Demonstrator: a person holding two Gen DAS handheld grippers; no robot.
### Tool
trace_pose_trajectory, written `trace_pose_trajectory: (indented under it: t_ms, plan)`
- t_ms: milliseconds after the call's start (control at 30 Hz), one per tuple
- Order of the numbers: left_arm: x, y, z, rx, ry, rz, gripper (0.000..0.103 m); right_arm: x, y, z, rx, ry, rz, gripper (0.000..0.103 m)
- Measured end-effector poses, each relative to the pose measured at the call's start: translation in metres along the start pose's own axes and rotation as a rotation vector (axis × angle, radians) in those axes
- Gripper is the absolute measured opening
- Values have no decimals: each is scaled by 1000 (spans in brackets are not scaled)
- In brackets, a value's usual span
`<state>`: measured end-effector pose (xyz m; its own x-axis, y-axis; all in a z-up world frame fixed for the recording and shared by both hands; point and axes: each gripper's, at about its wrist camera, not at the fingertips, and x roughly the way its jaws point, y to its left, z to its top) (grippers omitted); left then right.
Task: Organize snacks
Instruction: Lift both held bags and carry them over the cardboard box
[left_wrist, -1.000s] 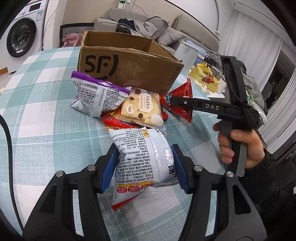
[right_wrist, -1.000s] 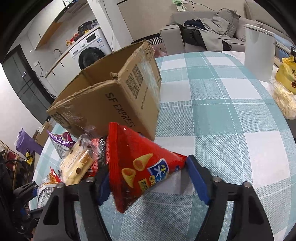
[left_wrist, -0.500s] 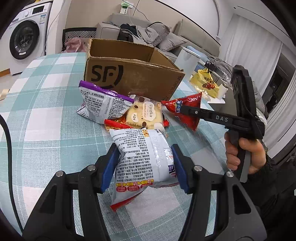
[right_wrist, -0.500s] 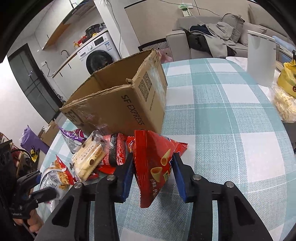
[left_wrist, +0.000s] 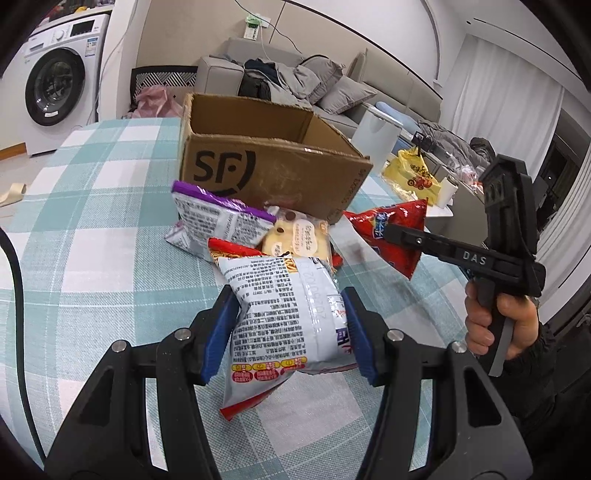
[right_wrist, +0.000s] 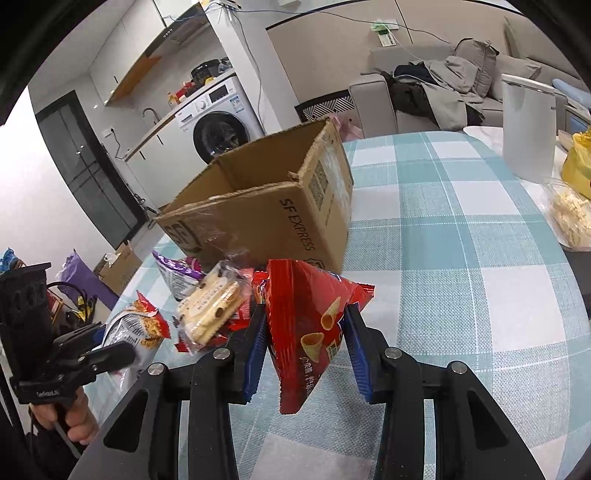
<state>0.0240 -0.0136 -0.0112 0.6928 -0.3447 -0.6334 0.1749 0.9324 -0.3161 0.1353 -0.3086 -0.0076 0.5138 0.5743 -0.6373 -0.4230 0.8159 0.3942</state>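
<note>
I hold a gripper in each hand over a table (left_wrist: 92, 236) covered in a teal and white check cloth. My left gripper (left_wrist: 288, 336) is clamped on a white snack bag (left_wrist: 284, 317) printed with small black text, its blue pads pressing both sides of the bag; the bag's red lower edge hangs below the pads. My right gripper (right_wrist: 306, 350) is closed tight on a red cone-snack bag (right_wrist: 306, 325), which stands on edge between the pads and is lifted off the cloth. In the left view that same red bag (left_wrist: 391, 232) sits pinched at the tip of the right gripper, with my right hand (left_wrist: 498, 325) around the handle. Between the two grippers, on the cloth, lies a small pile: a purple bag (left_wrist: 214, 225), a pale biscuit pack (left_wrist: 295, 236) and a red wrapper (left_wrist: 232, 251) beneath them. Just behind the pile stands an open cardboard box (left_wrist: 269, 162) marked SF, its near wall facing me. Farther right on the table are a white container (right_wrist: 528, 129) and a yellow bag (left_wrist: 410, 173). A washing machine (left_wrist: 55, 88) and a grey sofa (left_wrist: 332, 85) stand beyond the table.
</note>
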Motion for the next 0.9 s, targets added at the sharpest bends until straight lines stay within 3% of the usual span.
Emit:
trace_pose_trajectory:
  t_ms: [900]
  plan:
    - [-25,29,57,-58,-145,72,54,-35,38,28,-36,-111,100,41]
